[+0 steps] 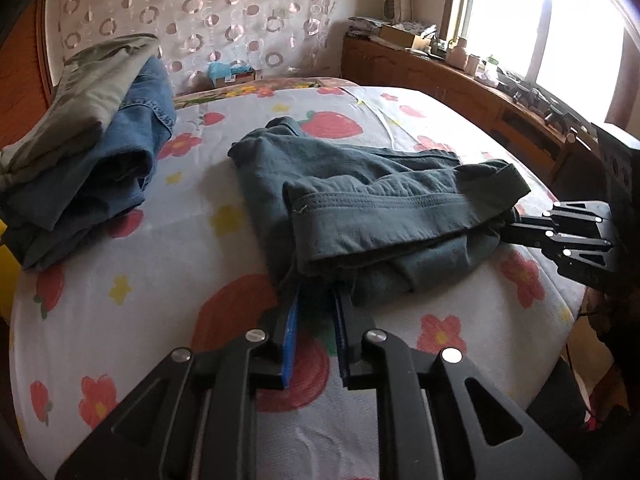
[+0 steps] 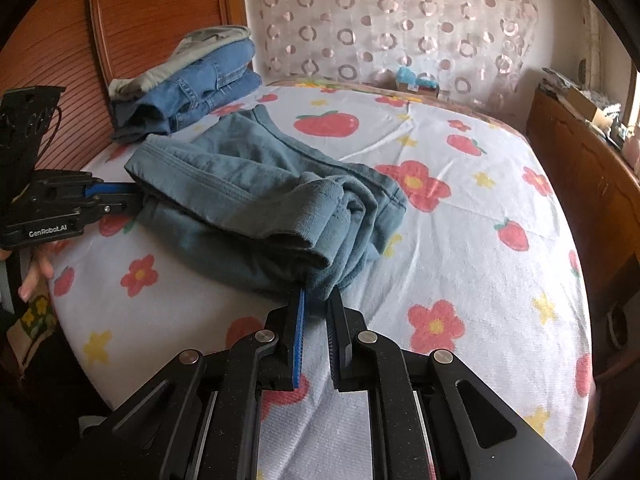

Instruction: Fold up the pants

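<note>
Teal pants (image 1: 360,200) lie folded into a thick bundle near the middle of the strawberry-print bed (image 1: 160,320), long axis running side to side between the two claws. Stack of folded jeans and a khaki garment (image 1: 88,128) sits well apart, toward the wooden headboard (image 2: 152,20).

Left gripper (image 1: 316,300): jaws narrow, a fold of teal cloth at the tips — the gap looks slightly slack, so I cannot say the pads press on it.

Right gripper (image 2: 318,300): jaws nearly closed, pinching the bundle's edge at the near corner.

Key relation: each claw holds one end of the near long edge, and the bulk of the bundle lies straight ahead of both, away from the person. Neither hand is clearly nearer. Judgement: fold is close to finished; next move is likely a release or a shift toward the stack.

Hidden — fingertips of both claws are buried under cloth; lower layers and leg ends cannot be made out. A few fingers of one hand (image 2: 36,276) show, cut off at the frame edge.
</note>
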A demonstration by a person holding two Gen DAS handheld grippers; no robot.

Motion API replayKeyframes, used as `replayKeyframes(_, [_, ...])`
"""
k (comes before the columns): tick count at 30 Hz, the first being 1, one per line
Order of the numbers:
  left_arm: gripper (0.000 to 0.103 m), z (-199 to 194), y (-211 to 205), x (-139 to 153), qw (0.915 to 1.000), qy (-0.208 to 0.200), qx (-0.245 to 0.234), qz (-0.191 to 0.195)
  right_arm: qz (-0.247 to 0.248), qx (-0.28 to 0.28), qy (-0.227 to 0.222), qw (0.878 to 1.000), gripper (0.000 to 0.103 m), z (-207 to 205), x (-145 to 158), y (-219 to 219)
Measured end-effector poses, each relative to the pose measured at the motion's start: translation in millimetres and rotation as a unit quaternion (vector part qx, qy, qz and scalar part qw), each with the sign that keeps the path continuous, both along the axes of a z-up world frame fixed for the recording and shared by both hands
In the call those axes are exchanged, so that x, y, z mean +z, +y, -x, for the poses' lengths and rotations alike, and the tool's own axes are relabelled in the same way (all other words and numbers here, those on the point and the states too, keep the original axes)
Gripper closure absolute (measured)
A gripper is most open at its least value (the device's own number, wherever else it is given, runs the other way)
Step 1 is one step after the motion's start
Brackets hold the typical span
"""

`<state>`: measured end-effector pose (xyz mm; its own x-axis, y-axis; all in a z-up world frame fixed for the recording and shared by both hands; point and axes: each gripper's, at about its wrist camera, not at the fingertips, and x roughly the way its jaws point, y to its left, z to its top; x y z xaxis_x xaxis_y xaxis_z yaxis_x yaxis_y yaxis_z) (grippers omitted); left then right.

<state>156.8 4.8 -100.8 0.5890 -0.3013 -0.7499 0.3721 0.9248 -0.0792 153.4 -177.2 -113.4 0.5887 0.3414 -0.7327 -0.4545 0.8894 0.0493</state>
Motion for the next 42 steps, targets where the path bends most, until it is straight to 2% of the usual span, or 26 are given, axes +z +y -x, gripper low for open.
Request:
replayKeyframes(6, [0.084,7,-10,-3,0.9988,-0.026,-0.004,-0.041,-0.010,-0.005,-0.008,1.000,0.096,2,-5,-1])
replayKeyframes(12, [0.082,7,-8,-4,0.9991,-0.029,0.001,-0.031,-0.019,-0.008,-0.022,1.000,0.095,7,-6,-5])
replayKeyframes(15, [0.082,6,-5,-2,0.9996,-0.006,0.002,-0.027,-0.025,-0.009,-0.029,0.999,0.095,9,-7,-7])
replayKeyframes(17, [0.082,4,-1,0,1.0000,0.003,0.003,-0.009,-0.031,-0.011,-0.034,0.999,0.095,11,-8,-8])
replayKeyframes(19, [0.082,4,6,3,0.9999,0.000,0.007,0.013,-0.035,-0.010,-0.041,0.999,0.096,13,-9,-9])
replayKeyframes(24, [0.082,3,12,10,0.9991,-0.022,0.011,0.036,-0.041,-0.012,-0.040,0.998,0.095,14,-9,-12])
replayKeyframes(26, [0.082,-2,9,8,0.9993,-0.012,0.003,0.036,-0.045,-0.013,-0.038,0.998,0.095,14,-9,-14])
replayKeyframes(29, [0.081,-7,0,3,0.9998,-0.012,-0.005,0.012,-0.048,-0.013,-0.037,0.998,0.095,14,-9,-14])
replayKeyframes(34, [0.075,-10,-2,0,1.0000,-0.010,-0.001,-0.001,-0.047,-0.013,-0.037,0.998,0.095,14,-9,-14])
replayKeyframes(36, [0.069,-10,0,-4,1.0000,-0.009,0.003,-0.001,-0.047,-0.013,-0.037,0.998,0.095,14,-9,-14])
replayKeyframes(42, [0.061,-13,1,-5,0.9999,-0.008,0.011,-0.005,-0.047,-0.013,-0.037,0.998,0.095,14,-9,-15])
